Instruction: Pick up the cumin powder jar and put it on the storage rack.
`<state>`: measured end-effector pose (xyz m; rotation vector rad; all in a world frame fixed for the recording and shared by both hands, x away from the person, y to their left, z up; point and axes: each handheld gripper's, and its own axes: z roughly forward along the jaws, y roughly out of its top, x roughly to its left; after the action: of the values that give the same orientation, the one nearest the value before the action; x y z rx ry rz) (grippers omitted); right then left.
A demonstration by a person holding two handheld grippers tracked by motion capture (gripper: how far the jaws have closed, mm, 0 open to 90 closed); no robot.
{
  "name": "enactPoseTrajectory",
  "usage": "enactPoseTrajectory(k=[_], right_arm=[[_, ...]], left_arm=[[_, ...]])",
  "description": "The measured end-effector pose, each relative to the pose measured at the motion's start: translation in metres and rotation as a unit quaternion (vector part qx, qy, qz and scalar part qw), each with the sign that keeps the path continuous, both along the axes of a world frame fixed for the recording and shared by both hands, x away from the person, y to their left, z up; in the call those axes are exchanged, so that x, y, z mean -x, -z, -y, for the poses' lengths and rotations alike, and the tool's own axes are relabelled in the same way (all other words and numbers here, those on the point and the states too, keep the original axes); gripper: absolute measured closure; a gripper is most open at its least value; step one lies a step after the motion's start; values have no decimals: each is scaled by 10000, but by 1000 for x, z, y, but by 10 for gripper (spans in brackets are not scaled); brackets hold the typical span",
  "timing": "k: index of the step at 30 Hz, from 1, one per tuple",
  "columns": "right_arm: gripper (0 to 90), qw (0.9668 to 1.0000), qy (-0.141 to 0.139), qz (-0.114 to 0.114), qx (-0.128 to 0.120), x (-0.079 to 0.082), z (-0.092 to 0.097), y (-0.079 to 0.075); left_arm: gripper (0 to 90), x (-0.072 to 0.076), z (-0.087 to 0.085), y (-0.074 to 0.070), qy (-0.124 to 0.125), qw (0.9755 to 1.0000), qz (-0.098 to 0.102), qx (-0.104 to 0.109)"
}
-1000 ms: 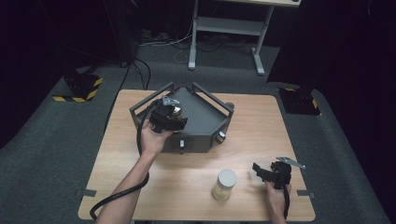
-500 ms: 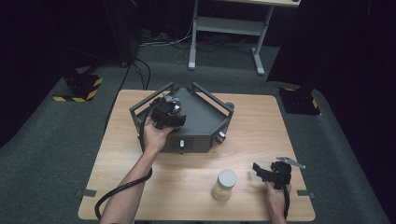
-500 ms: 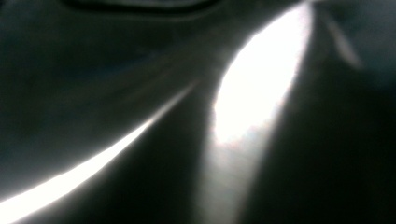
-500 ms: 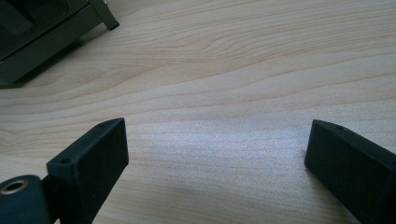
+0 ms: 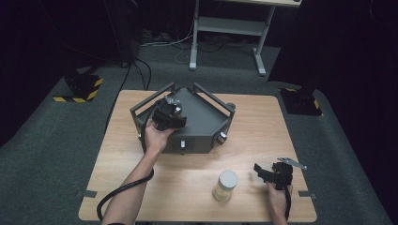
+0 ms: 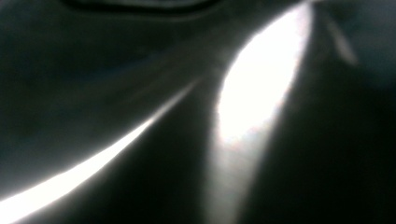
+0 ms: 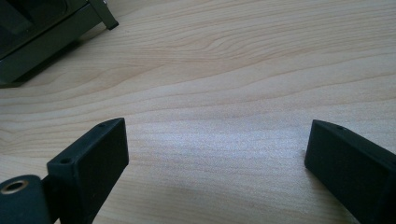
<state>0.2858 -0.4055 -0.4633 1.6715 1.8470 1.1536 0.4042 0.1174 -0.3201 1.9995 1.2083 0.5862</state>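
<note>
Resting on the grey metal box point(image 5: 197, 123) at the table's point(image 5: 253, 117) far left, the left gripper point(image 5: 169, 114) is seen over the box's top left part, its jaws pressed together; what they touch cannot be told. Nearer, a white-lidded jar point(image 5: 225, 185) stands. Just right of it, the right gripper point(image 5: 263, 172) is held low, jaws spread, nothing between them.

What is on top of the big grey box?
The left gripper sits on the grey box, held by a hand. The spot beneath it is covered, so unseen.
</note>
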Motion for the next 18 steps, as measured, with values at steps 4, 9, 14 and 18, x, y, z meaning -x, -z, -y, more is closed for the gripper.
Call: enactPoseTrajectory(k=[4, 9, 14, 18], right_arm=[[56, 10000, -1, 7, -4, 0, 0, 0], [56, 10000, 1, -3, 20, 0, -1, 0], [56, 10000, 11, -1, 25, 0, -1, 0], [56, 10000, 12, 1, 20, 0, -1, 0]], left_arm=[[316, 0, -1, 3, -11, 10000, 23, 39], [314, -1, -5, 5, 45, 9999, 33, 104], [311, -1, -6, 6, 40, 9999, 25, 139], [220, -1, -11, 9, 101, 9994, 1, 332]])
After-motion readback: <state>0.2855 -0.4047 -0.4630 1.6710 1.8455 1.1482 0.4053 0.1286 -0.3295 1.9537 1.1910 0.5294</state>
